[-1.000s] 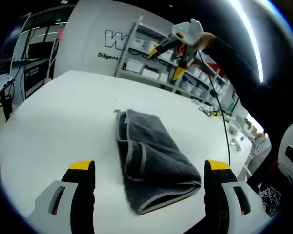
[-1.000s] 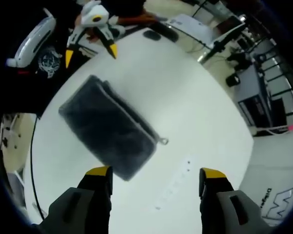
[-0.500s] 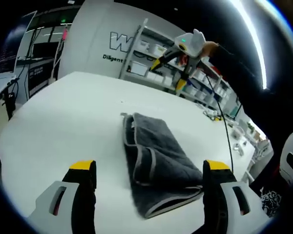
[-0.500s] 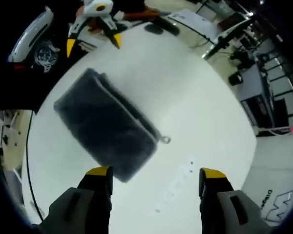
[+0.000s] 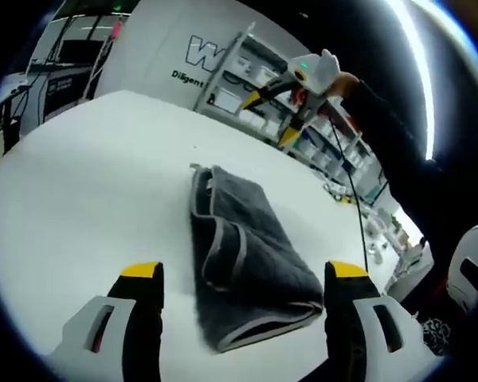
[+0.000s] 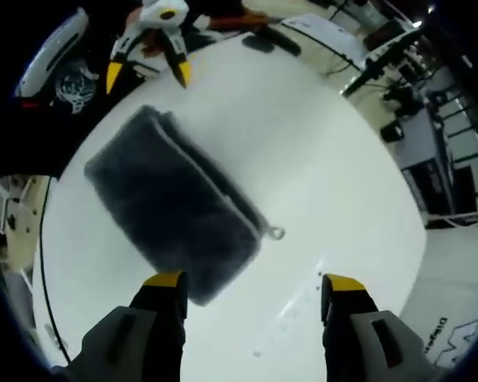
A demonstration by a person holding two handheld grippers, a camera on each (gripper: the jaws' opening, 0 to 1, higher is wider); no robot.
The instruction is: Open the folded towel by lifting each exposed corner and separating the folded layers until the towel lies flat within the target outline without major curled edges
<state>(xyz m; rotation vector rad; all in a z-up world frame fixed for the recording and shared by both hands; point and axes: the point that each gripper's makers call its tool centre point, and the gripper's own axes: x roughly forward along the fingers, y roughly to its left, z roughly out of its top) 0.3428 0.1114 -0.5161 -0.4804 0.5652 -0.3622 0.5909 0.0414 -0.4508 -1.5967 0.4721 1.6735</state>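
1. On the white table (image 5: pixel 80 183), mid-surface: grey towel (image 5: pixel 243 259), folded in several layers, hanging loop (image 6: pixel 276 233) at one corner.
2. Left gripper (image 5: pixel 239 274) spread wide, empty, low at the towel's near end.
3. Right gripper (image 6: pixel 253 280) likewise spread and empty, held above the loop end.
4. Nothing unfolded yet; every layer left to open, then flattening.

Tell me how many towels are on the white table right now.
1. A dark grey folded towel lies on the white table, ahead of the open left gripper; in the right gripper view it lies above the right gripper.
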